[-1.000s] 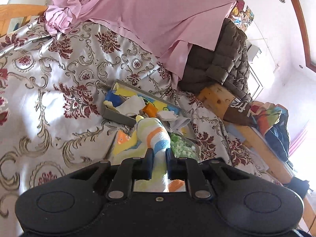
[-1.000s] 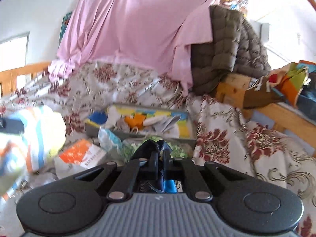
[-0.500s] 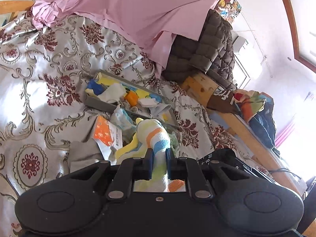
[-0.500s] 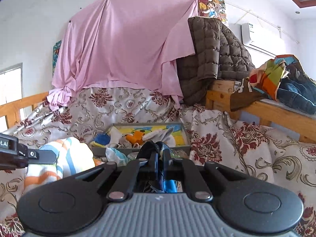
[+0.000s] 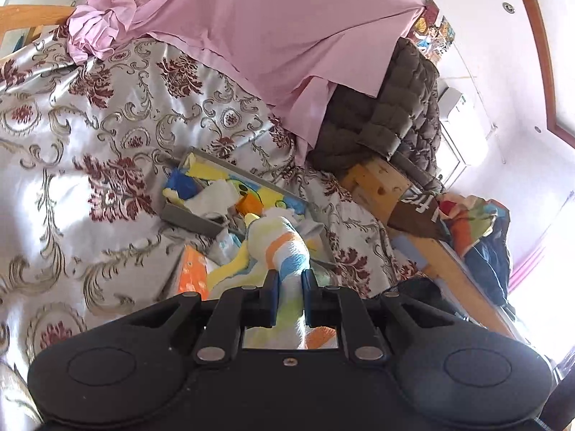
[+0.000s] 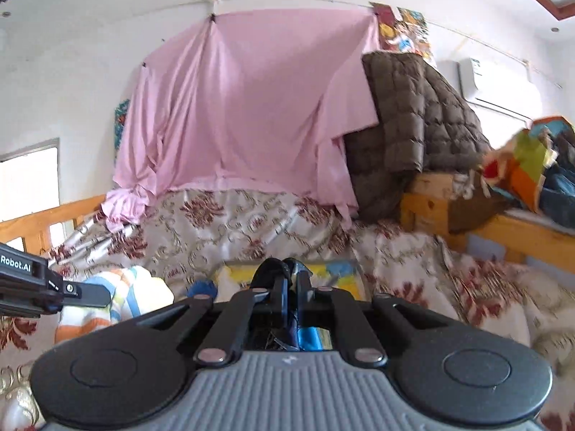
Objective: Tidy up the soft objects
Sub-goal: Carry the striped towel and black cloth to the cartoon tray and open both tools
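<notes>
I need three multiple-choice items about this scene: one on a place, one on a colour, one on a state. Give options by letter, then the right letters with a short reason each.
1. Where does the grey tray lie?
A. on the floral bedspread
B. on a wooden bench
C. on the floor

2. What colour is the sheet hung on the wall?
A. green
B. pink
C. black

3. What is the left claw doing?
A. standing wide open, with nothing in it
B. gripping the striped plush toy
C. pressing on the tray

Answers: 1 A, the bedspread surrounds the tray; 2 B, the cloth is plainly pink; 3 B, the toy sits pinched between the fingers.
</notes>
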{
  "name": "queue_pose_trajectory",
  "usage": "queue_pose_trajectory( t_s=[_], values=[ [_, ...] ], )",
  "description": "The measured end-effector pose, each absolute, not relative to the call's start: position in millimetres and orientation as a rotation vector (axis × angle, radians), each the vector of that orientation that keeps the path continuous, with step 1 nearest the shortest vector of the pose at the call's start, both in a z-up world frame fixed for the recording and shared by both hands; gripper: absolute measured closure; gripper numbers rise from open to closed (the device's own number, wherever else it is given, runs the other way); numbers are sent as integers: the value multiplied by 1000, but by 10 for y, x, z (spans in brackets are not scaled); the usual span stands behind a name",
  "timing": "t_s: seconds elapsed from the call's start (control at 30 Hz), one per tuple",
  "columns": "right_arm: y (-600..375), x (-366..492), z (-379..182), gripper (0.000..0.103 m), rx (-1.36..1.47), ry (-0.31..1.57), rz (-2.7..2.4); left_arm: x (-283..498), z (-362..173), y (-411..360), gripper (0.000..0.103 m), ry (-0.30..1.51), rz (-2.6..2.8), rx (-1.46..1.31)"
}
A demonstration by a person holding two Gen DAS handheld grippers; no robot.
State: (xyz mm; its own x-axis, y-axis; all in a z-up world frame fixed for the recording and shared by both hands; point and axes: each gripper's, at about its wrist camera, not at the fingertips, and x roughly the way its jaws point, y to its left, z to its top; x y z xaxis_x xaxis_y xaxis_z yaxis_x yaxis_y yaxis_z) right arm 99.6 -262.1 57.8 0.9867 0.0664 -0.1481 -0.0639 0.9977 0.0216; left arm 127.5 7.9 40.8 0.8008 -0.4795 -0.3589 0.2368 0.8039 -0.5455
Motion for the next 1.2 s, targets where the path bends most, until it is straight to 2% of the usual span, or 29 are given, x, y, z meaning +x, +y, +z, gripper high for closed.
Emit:
queue_pose_trajectory(
  t_s=[0.3,0.47,0.63,0.9,1.2],
  values=[
    [-2807,2325,736,98,87,120,150,2008,740,32,89,455,-387,-437],
    [-2958,3231,722,98,217,138,139,2791,922,-182,89,386,-387,-350],
    [-3149,3761,469,98,283,170,118,3658,975,-475,89,351,-379,-357],
    [-3589,4160,68,98,399,330,60,4733,503,-970,89,419,-363,-464],
    [-3734,4206,-157,97,386,470,26,4991,3,-1289,89,562,-312,-374]
  ],
)
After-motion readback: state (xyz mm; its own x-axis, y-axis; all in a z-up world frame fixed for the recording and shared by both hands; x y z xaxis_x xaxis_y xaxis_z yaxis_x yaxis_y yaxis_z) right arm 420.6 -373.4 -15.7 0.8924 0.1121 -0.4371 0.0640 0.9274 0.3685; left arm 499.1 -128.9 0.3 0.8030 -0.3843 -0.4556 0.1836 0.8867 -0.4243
